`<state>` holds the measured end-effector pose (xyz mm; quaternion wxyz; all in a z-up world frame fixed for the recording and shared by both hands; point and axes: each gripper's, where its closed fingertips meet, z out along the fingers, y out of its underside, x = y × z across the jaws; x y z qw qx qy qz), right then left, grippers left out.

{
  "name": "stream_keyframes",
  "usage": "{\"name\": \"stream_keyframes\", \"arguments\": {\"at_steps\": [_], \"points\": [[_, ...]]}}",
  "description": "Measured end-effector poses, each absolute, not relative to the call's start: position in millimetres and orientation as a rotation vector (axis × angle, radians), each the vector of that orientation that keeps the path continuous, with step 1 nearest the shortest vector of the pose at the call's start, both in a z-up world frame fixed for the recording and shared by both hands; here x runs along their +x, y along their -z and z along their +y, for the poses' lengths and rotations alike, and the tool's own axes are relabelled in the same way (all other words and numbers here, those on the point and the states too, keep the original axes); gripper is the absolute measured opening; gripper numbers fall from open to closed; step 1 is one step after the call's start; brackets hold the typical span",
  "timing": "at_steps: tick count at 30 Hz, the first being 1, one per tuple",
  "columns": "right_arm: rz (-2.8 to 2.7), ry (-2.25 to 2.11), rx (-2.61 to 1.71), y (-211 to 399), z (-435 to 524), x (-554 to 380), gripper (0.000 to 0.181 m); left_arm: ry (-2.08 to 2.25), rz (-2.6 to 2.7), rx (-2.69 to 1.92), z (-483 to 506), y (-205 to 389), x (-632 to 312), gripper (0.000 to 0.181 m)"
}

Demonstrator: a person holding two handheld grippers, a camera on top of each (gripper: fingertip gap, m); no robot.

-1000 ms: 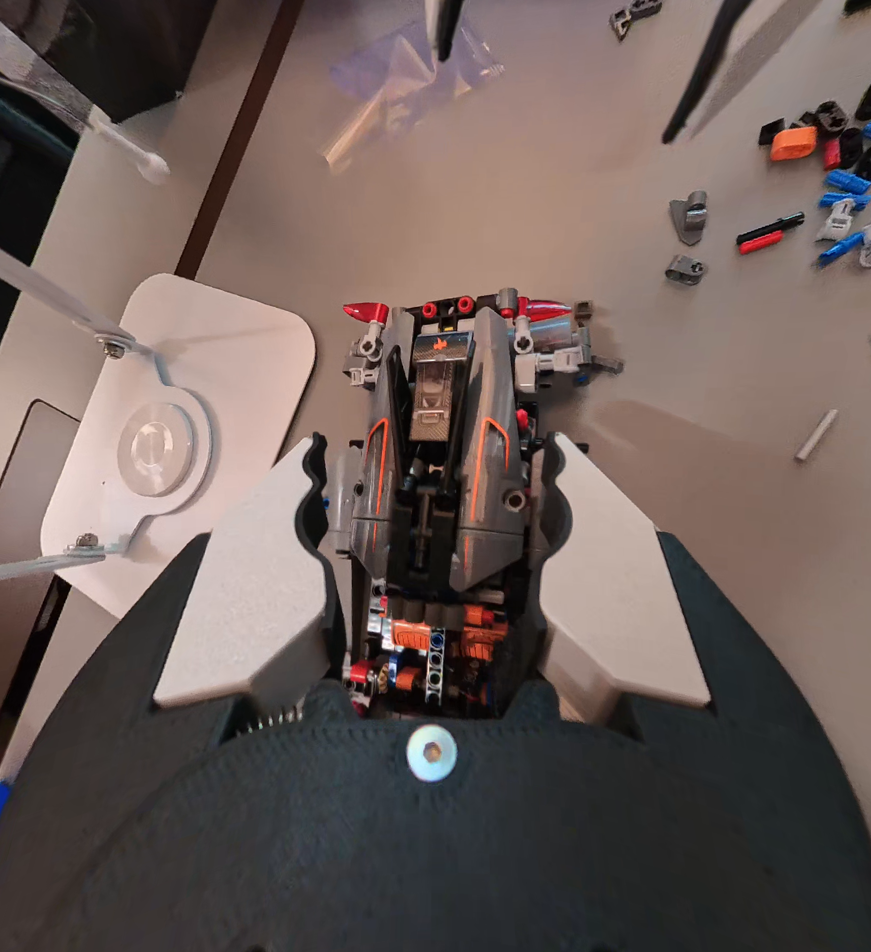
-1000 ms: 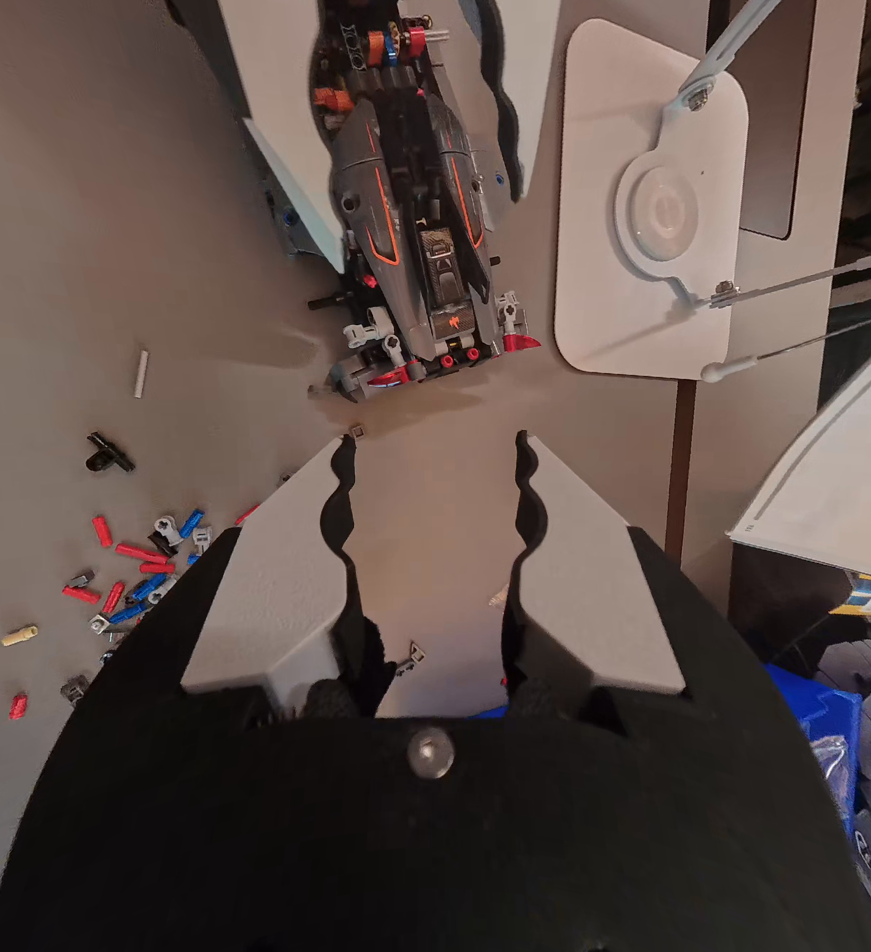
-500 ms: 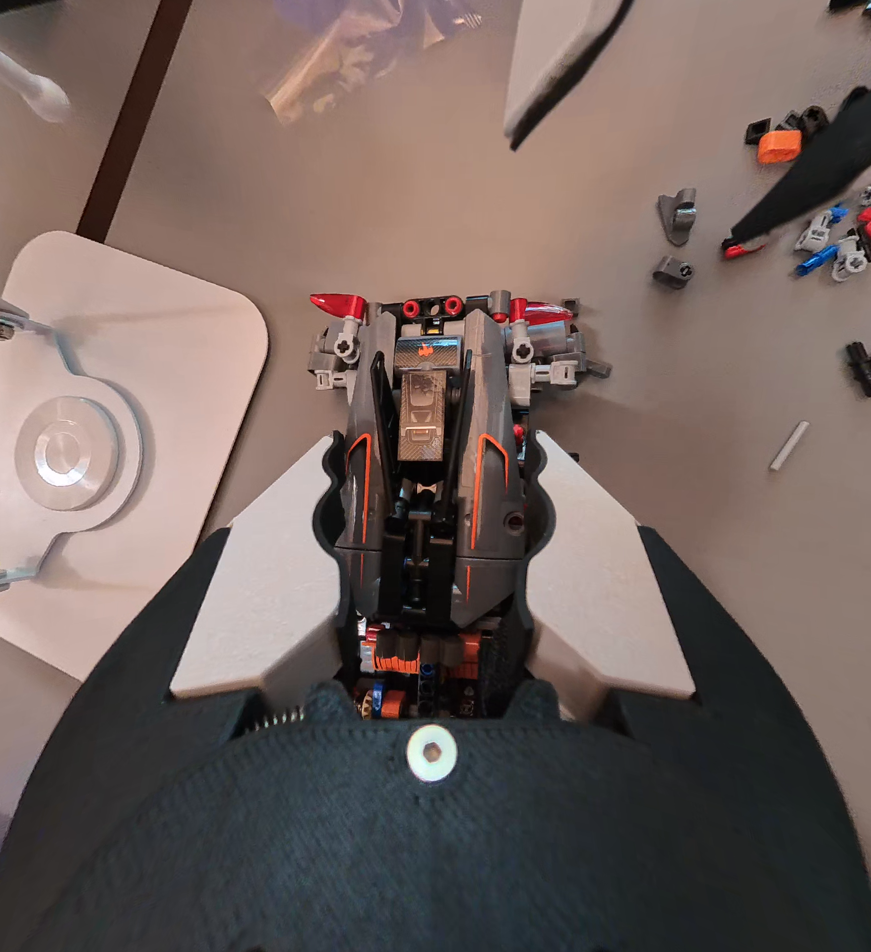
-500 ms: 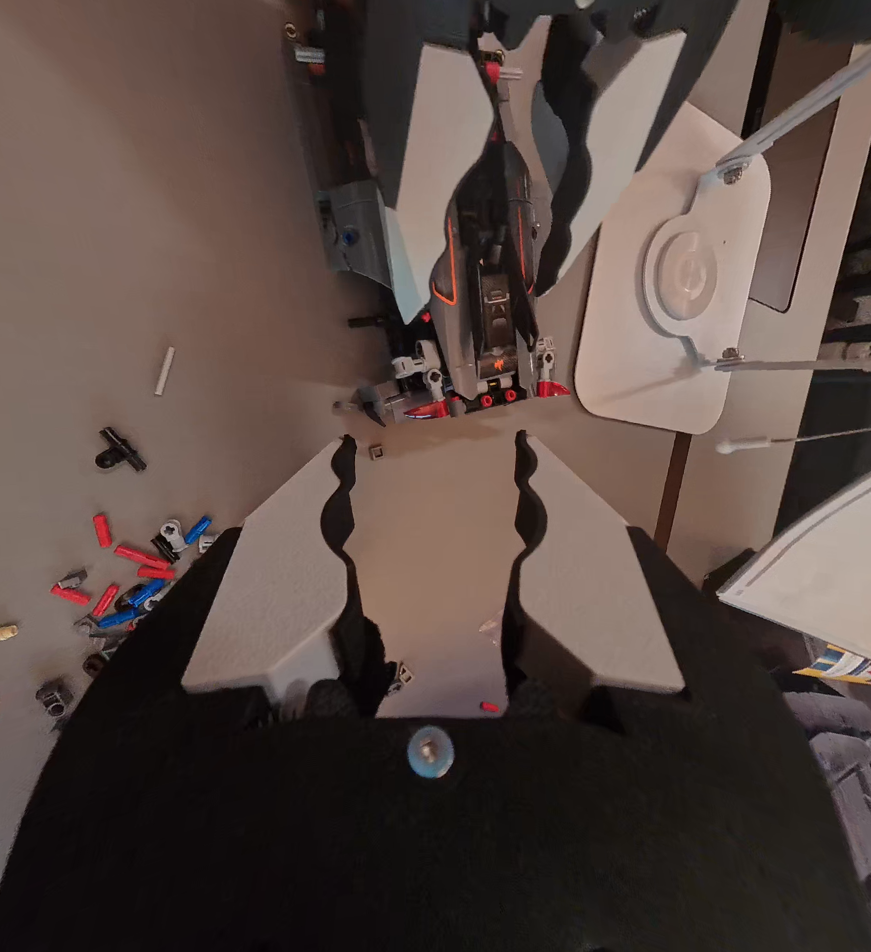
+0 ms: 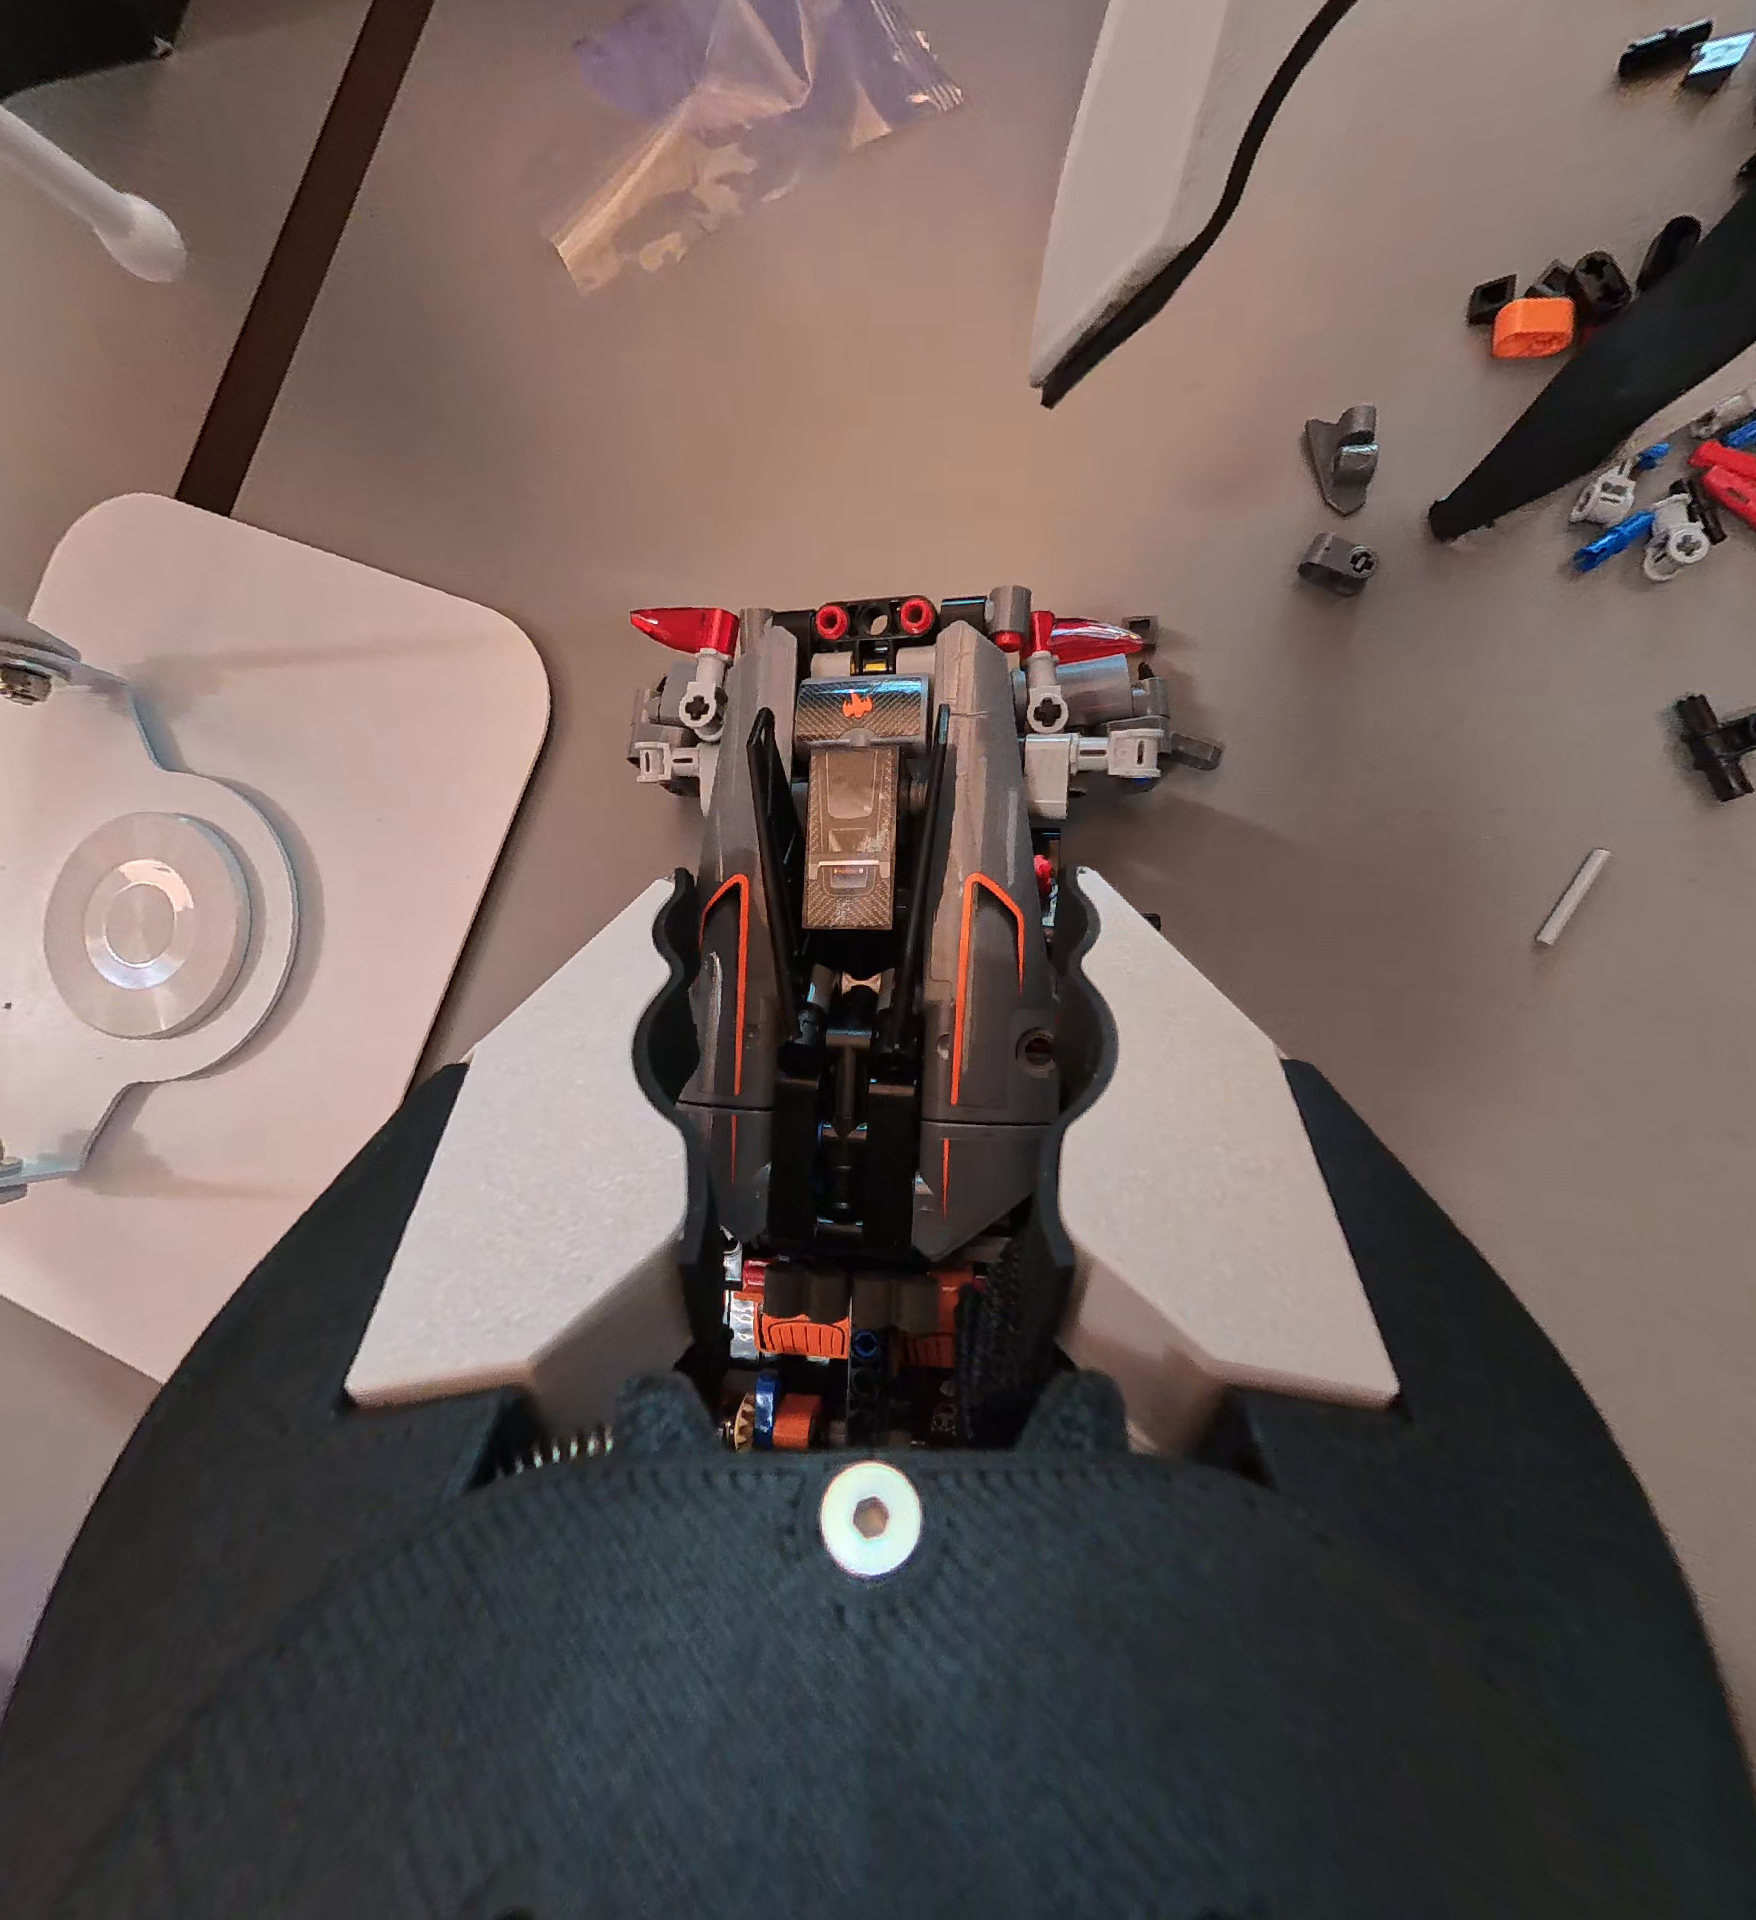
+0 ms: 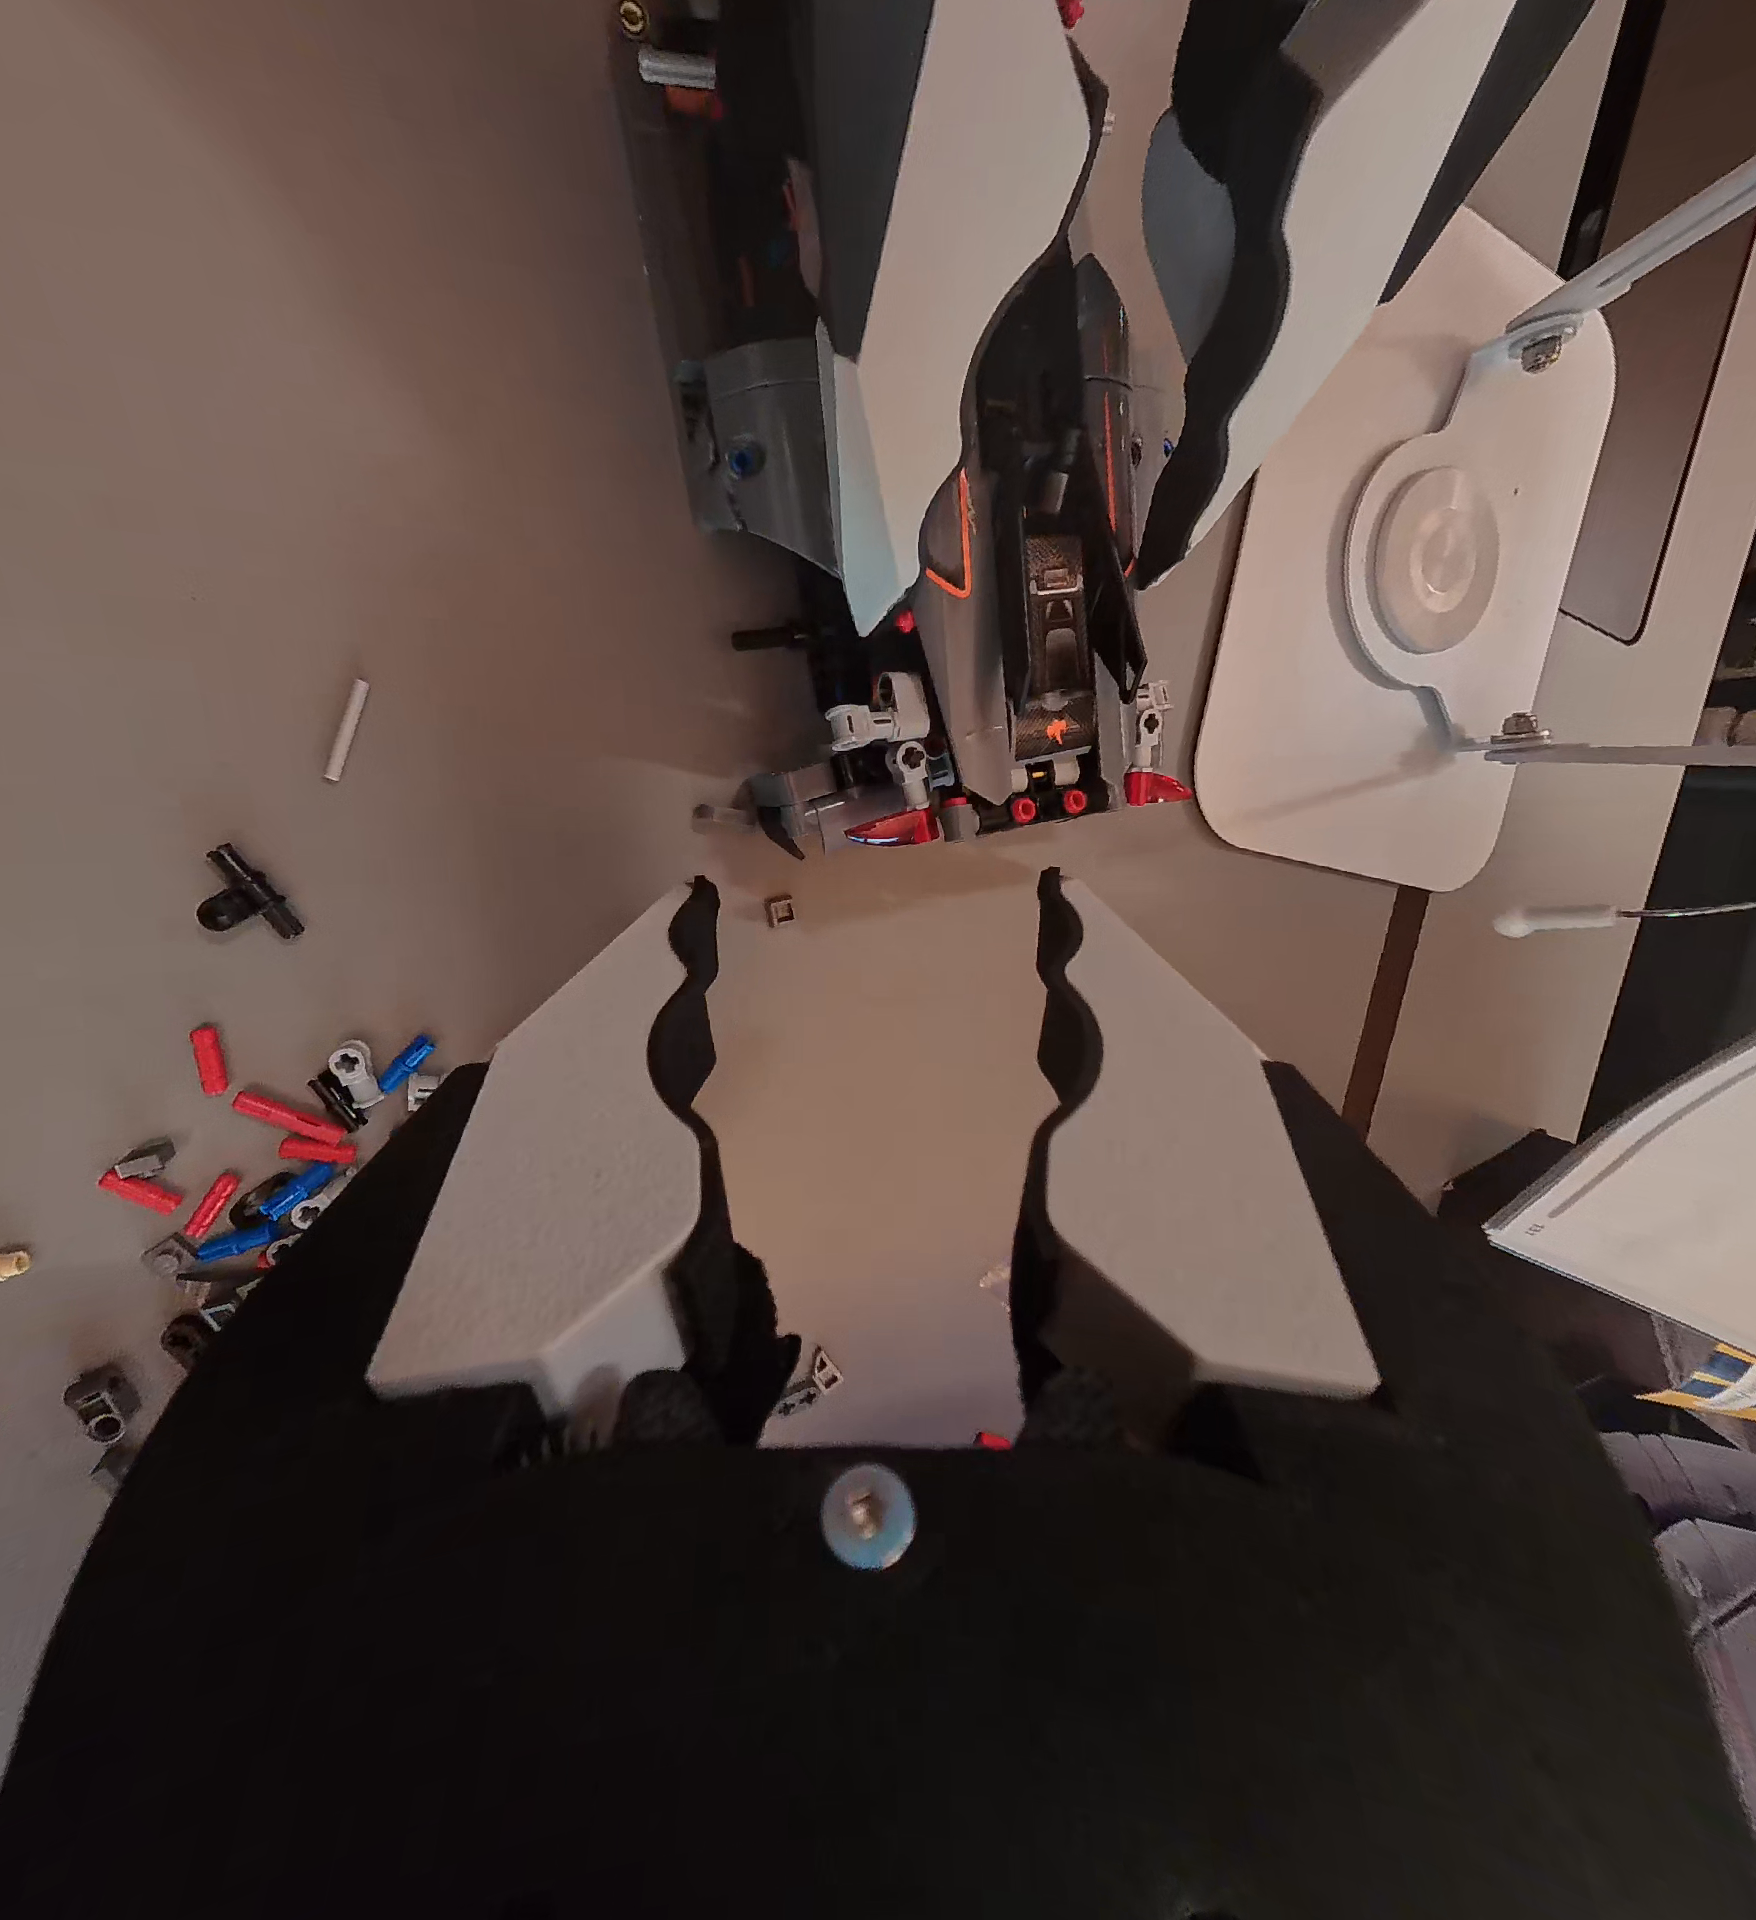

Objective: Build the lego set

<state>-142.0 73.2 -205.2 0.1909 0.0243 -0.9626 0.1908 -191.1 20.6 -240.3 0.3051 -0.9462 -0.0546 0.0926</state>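
Gripping the partly built Lego car (image 5: 869,935) by its grey-and-orange body panels, the left gripper (image 5: 872,925) keeps the model fixed on the desk (image 5: 853,436), presumably so that the other tool can add parts without the chassis sliding. Its two white fingers (image 5: 562,1143) are closed to the width of the car, with the black wavy pads pressed against both flanks around the middle of the body; the tail end with its red pointed pieces projects beyond the fingertips. The model sits near the middle of the desk, just beside the white lamp base plate (image 5: 354,665) toward the left edge. The right gripper (image 6: 872,894) hovers just short of the car's tail, parted wide and holding nothing; only bare desk shows between its fingers, with a tiny dark square piece (image 6: 778,911) lying just inside the left fingertip. Loose pins and connectors (image 6: 271,1143), red, blue, grey and black, are scattered toward the right side of the desk, well apart from the model, as are a black cross connector (image 6: 248,894) and a white axle (image 6: 345,729). Judging from this, the next part has yet to be picked.
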Motion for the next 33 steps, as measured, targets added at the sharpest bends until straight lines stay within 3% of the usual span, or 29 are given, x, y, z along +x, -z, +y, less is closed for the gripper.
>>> {"name": "stream_keyframes", "arguments": {"at_steps": [33], "points": [[-2.704, -0.534, 0.163, 206.5, 63.4, -125.5, 0.060, -0.197, -0.094, -2.573, 19.0, 243.6, -187.3, 0.067]]}}
